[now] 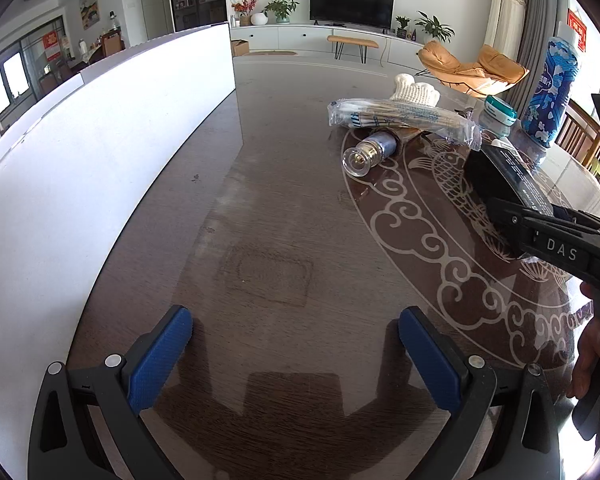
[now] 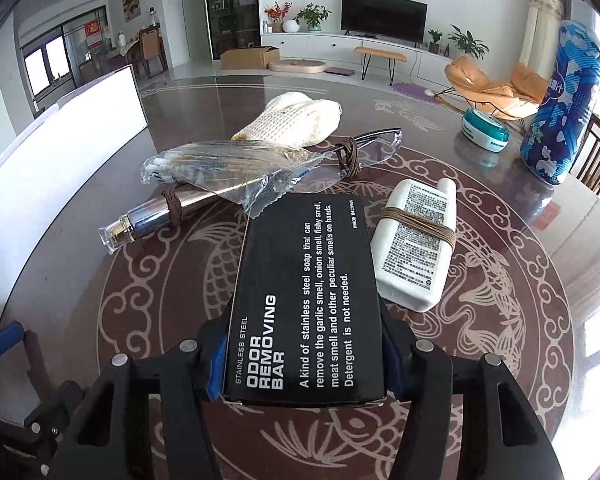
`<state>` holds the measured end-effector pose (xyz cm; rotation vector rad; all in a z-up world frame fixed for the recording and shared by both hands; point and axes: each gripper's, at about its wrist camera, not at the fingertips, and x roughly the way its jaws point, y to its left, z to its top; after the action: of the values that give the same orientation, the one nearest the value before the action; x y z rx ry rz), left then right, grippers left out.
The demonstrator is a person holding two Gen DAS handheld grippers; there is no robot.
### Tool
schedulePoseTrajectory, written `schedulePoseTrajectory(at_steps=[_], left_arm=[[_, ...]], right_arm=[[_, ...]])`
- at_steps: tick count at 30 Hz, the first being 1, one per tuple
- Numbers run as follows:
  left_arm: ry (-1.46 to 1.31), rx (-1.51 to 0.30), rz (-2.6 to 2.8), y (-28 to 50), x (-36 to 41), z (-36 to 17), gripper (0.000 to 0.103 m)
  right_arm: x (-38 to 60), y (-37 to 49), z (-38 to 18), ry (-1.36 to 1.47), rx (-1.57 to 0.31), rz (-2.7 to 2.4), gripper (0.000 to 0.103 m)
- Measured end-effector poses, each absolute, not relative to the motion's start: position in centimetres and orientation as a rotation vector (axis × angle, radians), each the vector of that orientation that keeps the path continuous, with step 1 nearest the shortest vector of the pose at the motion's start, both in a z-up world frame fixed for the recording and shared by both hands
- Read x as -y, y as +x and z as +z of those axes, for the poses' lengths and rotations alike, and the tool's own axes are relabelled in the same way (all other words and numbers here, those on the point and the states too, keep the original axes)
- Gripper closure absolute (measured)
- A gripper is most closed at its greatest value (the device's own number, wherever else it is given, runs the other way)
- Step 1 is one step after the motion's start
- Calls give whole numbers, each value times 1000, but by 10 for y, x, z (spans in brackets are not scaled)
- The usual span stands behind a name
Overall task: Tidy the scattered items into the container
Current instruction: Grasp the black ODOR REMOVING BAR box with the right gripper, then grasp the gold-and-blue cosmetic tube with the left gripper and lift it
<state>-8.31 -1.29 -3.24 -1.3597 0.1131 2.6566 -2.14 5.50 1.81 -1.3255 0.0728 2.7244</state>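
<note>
1. The right gripper (image 2: 304,360), angled downward, clamps the black odor-removing bar box (image 2: 304,300) at its near end, at 6 o'clock above the table (image 2: 540,280).
2. The left gripper (image 1: 296,360) tilts down over bare tabletop, jaws spread and holding nothing, with the white container (image 1: 100,160) at 10 o'clock.

Beyond my surface (image 2: 100,208), with its pale fish and cloud pattern, a dark television (image 2: 384,16) stands at the upper middle of the frame on a long white cabinet (image 2: 332,46). Potted plants (image 2: 312,16) flank it. A tan lounge chair (image 2: 496,84) sits upper right, a cardboard box (image 2: 250,57) on the floor upper left of centre.
</note>
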Motion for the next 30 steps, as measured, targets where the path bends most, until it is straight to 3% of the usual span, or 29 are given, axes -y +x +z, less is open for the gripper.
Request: schedulePoseTrajectory(at_steps=[7,16,30], left_arm=[[-1360,-113,2657,-83,13,-32,0],[-1351,-130,2640,-86,12,-32,0],[-1240,-291,2419,-169,-22,-32,0]], right_arm=[[-94,35,18,-1289,-134,2651,43],[-97,43,19,-1283,-138,2638,43],[-96,42,19,-1284,-133,2635,43]])
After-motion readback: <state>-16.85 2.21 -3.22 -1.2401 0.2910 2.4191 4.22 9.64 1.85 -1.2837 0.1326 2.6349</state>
